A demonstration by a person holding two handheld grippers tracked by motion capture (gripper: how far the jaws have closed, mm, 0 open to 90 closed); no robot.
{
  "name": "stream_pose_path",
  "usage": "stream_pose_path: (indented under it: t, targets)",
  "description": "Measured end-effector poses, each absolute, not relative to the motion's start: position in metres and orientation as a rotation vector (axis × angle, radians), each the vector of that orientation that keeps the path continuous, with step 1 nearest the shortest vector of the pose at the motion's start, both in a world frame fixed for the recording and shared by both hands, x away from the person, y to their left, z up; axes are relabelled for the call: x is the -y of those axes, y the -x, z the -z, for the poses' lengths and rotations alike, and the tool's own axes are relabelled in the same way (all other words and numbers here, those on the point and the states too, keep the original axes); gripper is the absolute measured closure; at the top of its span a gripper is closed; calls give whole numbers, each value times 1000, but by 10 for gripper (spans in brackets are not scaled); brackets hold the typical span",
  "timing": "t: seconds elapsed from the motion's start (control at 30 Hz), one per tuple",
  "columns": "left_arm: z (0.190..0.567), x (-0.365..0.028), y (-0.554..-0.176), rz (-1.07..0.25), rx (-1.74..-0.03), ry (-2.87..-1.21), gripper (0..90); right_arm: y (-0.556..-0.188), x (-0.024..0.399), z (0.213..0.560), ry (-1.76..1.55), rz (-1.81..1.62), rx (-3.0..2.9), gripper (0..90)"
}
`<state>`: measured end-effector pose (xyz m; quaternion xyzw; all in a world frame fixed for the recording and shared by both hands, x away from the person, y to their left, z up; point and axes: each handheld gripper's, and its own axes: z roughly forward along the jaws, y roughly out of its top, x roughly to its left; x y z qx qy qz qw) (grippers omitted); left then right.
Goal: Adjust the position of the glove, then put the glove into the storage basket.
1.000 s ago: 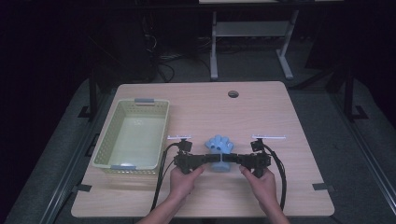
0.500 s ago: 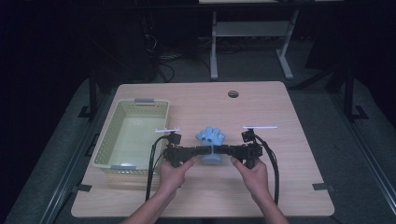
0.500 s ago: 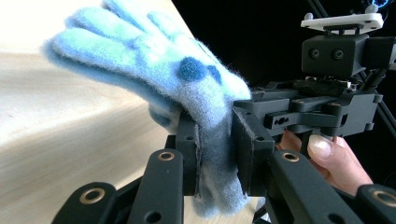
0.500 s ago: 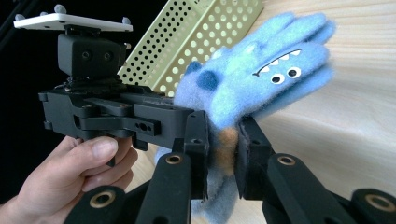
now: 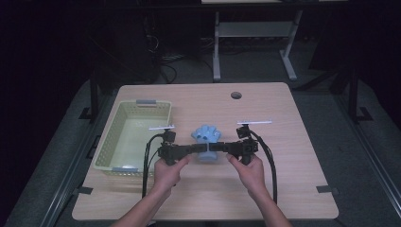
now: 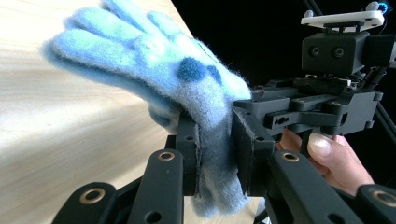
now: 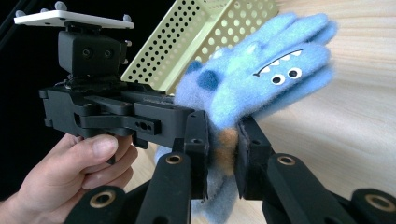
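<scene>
At the left of the desk (image 5: 283,189) a pale green perforated basket (image 5: 106,142) is seen, its near rim close to the desk's front edge. Just to its right, the left hand-held gripper (image 5: 201,148) is held level by the left hand (image 5: 166,171), its jaws pointed toward the middle of the desk. In the left gripper view its jaws are seen clenched on the cuff end of a fluffy blue glove (image 6: 154,60), with the fabric pinched between the two pads and the glove's fingers stretched out above the wood. In the high view the glove (image 5: 206,135) is found between the two grippers, near the desk's centre and just right of the basket, its fingers spread away from the person. From the opposite side the same glove is grasped by the right hand-held gripper (image 5: 213,147), carried by the right hand (image 5: 248,171). In the right gripper view a cartoon face with eyes and teeth is shown on the glove (image 7: 261,79), and the jaws are closed on the fabric below it.
</scene>
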<state>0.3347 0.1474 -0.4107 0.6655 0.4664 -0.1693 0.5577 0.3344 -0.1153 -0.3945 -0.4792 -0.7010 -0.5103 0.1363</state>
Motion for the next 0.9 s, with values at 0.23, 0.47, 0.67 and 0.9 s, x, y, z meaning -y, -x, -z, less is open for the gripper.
stream_pose_path:
  t: [0.23, 0.47, 0.67, 0.9]
  targets:
    - [412, -154, -336, 394, -1111, -1574, 729, -338, 108, 396, 1380, 1473, 2031, 771]
    - [410, -158, -335, 396, -1106, -1568, 729, -338, 104, 394, 1371, 1473, 2035, 770]
    - [409, -160, -335, 389, -1108, -1560, 728, -338, 101, 391, 1371, 1466, 2053, 770]
    - [409, -164, -335, 386, -1108, -1559, 728, -340, 97, 390, 1365, 1459, 2062, 771]
